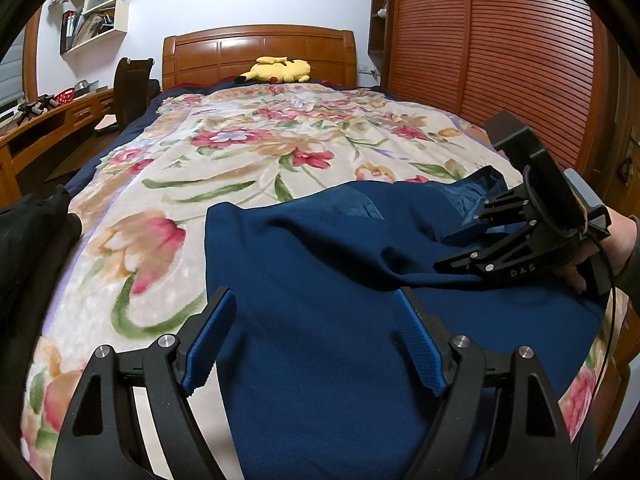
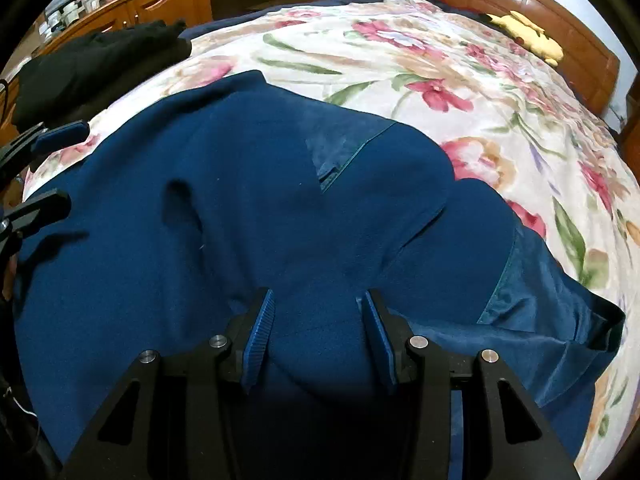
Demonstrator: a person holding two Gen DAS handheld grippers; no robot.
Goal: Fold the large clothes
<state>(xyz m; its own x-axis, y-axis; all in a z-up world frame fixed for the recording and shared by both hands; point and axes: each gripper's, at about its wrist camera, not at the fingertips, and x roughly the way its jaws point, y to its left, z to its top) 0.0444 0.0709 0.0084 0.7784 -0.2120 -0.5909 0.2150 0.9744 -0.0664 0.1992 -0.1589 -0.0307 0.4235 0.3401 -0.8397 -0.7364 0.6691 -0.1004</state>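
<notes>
One large navy garment lies spread and rumpled across the near part of the floral blanket that covers the single bed, its fleecy body facing up and one smoother, shinier panel trailing off toward the right in the right wrist view. Two grippers are at work on it. The left gripper hangs above the near edge of the cloth with its two blue pads standing wide apart, nothing pinched between them. The right gripper points steeply down onto the garment; a raised ridge of the fabric sits between its two pads, which stand partly closed, though whether they actually press on the cloth cannot be told. A hand holds that gripper at the right edge of the left wrist view. One yellow plush toy rests by the wooden headboard, and one dark heap of clothing sits at the far corner of the bed.
</notes>
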